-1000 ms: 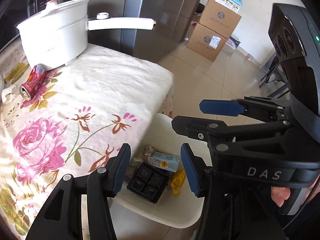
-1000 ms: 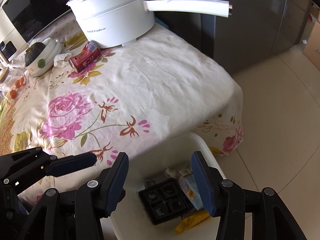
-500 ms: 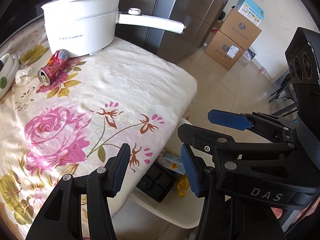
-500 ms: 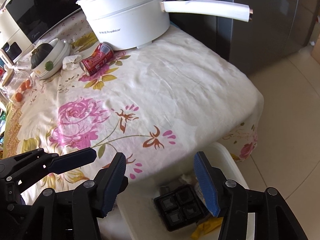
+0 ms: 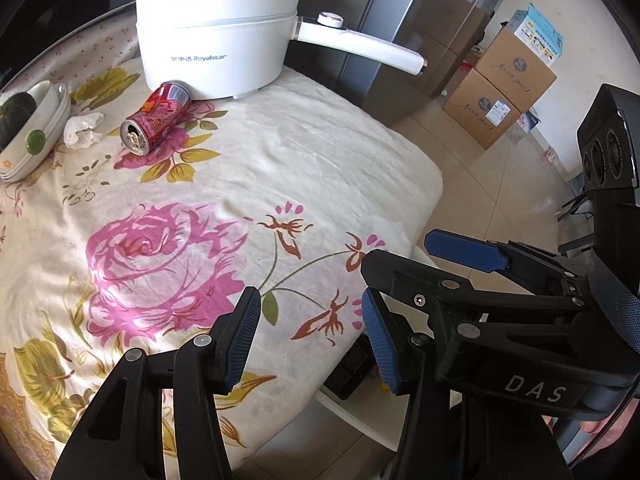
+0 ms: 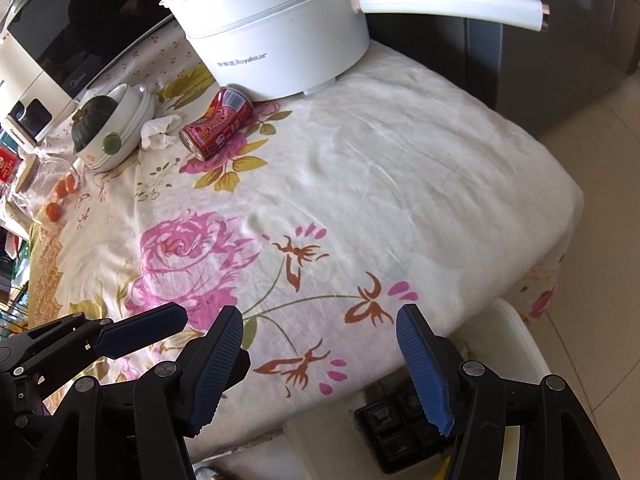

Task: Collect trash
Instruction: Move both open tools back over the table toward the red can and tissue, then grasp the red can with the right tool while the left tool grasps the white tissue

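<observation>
Trash left on the worktop: a red can (image 5: pixel 157 117) lying on its side by the white pot (image 5: pixel 218 40).

Both hand-held grippers have slid from above the white bin (image 6: pixel 516 344) to over the flowered cloth (image 5: pixel 320 152). The left hand-held gripper (image 5: pixel 310 338) is released and holds nothing. The right hand-held gripper (image 6: pixel 320 364) has just been opening, with nothing between its jaws. A crumpled tissue (image 5: pixel 82 130) lies between the can and a stack of bowls (image 5: pixel 44 120). A black tray (image 6: pixel 400 424) sits in the bin.
</observation>
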